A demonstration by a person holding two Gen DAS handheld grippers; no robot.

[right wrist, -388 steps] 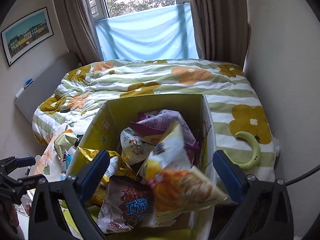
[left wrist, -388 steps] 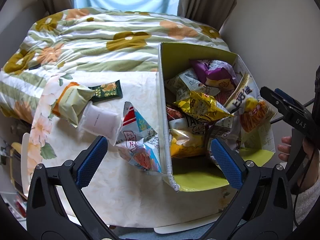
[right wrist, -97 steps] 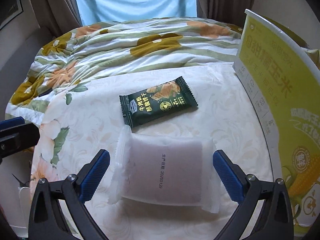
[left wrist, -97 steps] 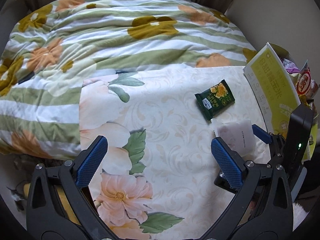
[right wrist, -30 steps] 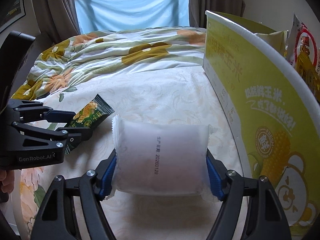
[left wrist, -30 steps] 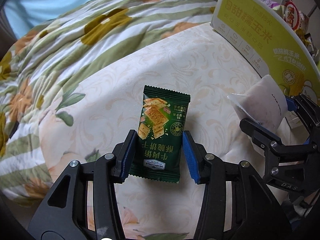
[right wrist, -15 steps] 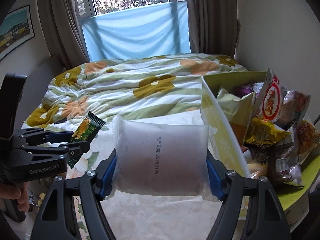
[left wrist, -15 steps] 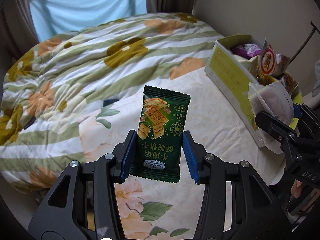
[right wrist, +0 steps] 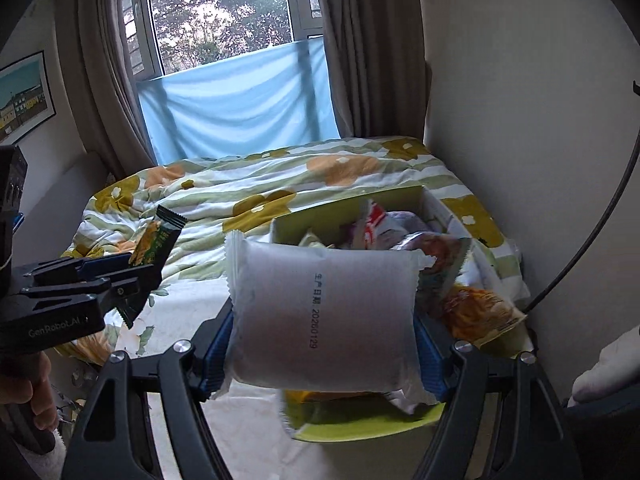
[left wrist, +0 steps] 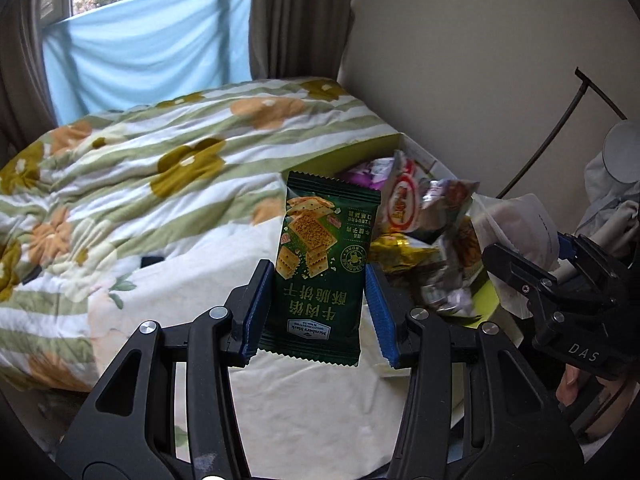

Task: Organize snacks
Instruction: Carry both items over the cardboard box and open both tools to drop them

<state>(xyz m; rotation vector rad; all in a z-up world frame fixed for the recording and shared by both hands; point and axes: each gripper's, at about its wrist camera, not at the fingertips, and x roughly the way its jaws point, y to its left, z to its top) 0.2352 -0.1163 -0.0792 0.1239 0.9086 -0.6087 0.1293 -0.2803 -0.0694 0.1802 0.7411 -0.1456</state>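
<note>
The left gripper (left wrist: 318, 308) is closed tight on a green pack (left wrist: 324, 264), which stands upright in the middle of the left view. The right gripper (right wrist: 322, 344) is partly open and squeezes a white pack (right wrist: 320, 316) by its two sides, in the middle of the right view. Both packs are up in the air. Behind them, at the right, a yellow box (right wrist: 348, 210) full of snack bags sits on the bed (right wrist: 248, 184). A hand (right wrist: 24, 392) shows at lower left.

Floral bed (right wrist: 280, 184), curtained window (right wrist: 224, 12), beige wall (right wrist: 520, 80)
</note>
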